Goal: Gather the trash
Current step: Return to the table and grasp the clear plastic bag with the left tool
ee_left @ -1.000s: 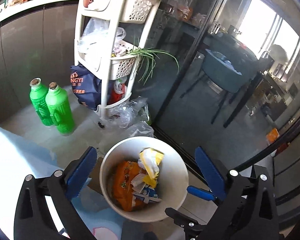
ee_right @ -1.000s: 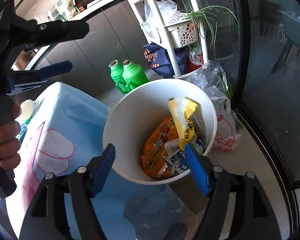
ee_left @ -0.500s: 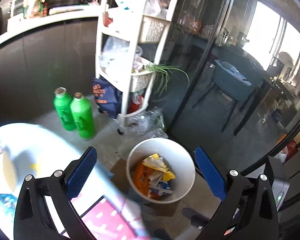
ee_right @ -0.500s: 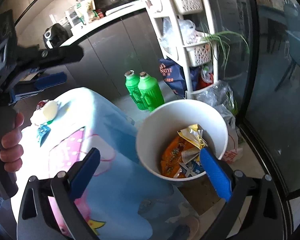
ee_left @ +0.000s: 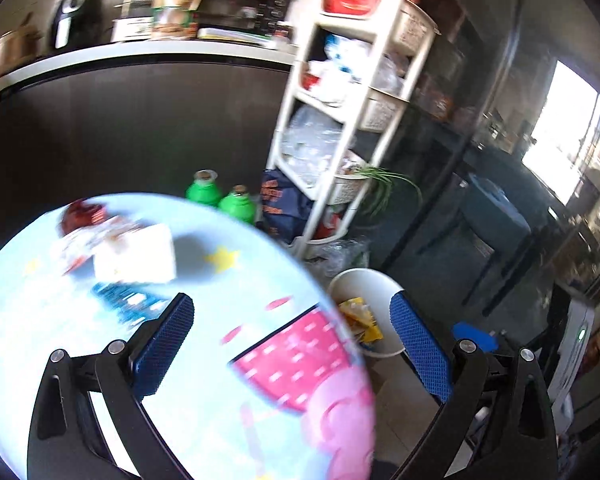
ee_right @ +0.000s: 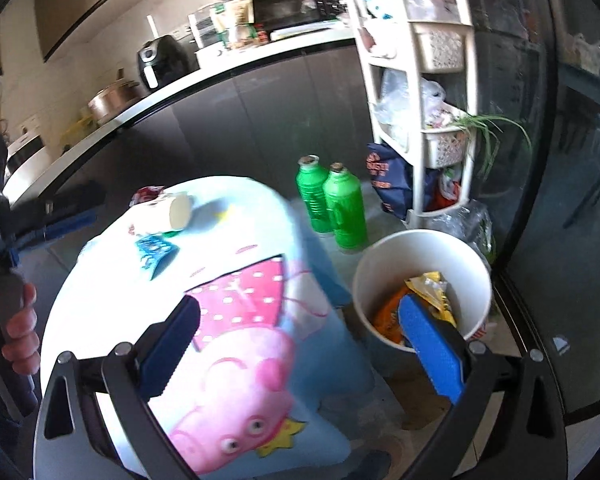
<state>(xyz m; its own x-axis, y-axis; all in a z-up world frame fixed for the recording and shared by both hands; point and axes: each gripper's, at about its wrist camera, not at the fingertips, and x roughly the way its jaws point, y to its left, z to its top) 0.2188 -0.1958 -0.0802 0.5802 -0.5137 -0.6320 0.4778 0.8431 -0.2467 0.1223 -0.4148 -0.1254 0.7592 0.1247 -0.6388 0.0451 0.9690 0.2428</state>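
Note:
A white bin (ee_right: 420, 248) stands on the floor beside the table and holds orange and yellow wrappers (ee_right: 428, 288). On the light blue cartoon tablecloth (ee_right: 240, 280) lie a paper cup (ee_right: 168, 212) on its side, a blue wrapper (ee_right: 154, 250) and a red wrapper (ee_right: 146, 194). My right gripper (ee_right: 300, 350) hangs open above the table's near edge, empty. My left gripper (ee_left: 292, 344) is open and empty over the cloth; the cup (ee_left: 136, 256) and blue wrapper (ee_left: 120, 300) lie ahead to its left, blurred. The bin (ee_left: 360, 280) shows partly behind the table edge.
Two green bottles (ee_right: 332, 204) stand on the floor by a white shelf rack (ee_right: 420, 80) with a blue bag (ee_right: 392, 184) and plastic bags at its foot. A dark counter (ee_right: 220, 92) carries appliances behind. A glass door (ee_right: 540, 160) runs along the right. A hand (ee_right: 20, 336) holds the left gripper's handle.
Both grippers have risen and drawn back from over the bin toward the table, so the cloth and its trash have come into view. The right jaws have widened.

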